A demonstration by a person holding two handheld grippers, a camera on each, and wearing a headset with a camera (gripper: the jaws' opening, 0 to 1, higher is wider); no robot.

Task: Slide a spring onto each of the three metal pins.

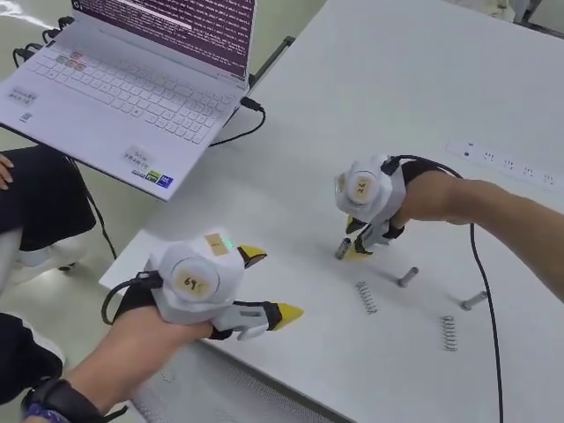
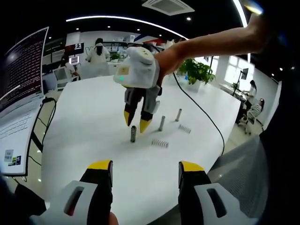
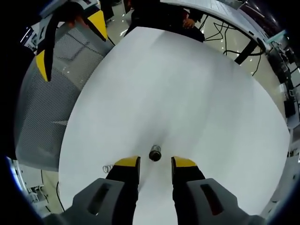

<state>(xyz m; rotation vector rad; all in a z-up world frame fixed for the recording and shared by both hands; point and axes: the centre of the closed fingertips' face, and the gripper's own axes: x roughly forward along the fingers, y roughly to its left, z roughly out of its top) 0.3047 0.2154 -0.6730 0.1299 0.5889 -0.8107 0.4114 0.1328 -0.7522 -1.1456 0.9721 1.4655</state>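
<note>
Three metal pins are on the white table [image 1: 370, 106]. In the head view the sleeved pin [image 1: 343, 249] stands just right of centre. Its shaft looks ribbed, consistent with a spring coiled on it, but single turns are too small to make out. The middle pin [image 1: 407, 278] lies at 4 o'clock from it and the far pin [image 1: 473, 300] further along the same line. Both look bare, and the left gripper view shows them upright.

One loose spring, the near spring [image 1: 367, 297], lies flat at 5 o'clock from the sleeved pin. The other, the outer spring [image 1: 449, 333], lies flat at 7 o'clock from the far pin.

The right gripper [image 1: 357, 247] points tips down at the sleeved pin, and its housing and the hand hide the pin's top in the head view. In the left gripper view its yellow tips are apart, one on each side of the pin's upper end [image 2: 133, 133]. Contact cannot be determined there. In the right gripper view the jaws are spread and the pin shows end-on [image 3: 155, 153] at 12 o'clock of the gap, touching neither tip. A coil [image 3: 108, 167] at 9 o'clock is partly cut off by the jaw.

The left gripper [image 1: 269, 284] sits at 7 o'clock in the head view near the table's edge, jaws wide apart and gripping nothing.

A laptop [image 1: 132, 79] at 10 o'clock is cropped by the frame.
</note>
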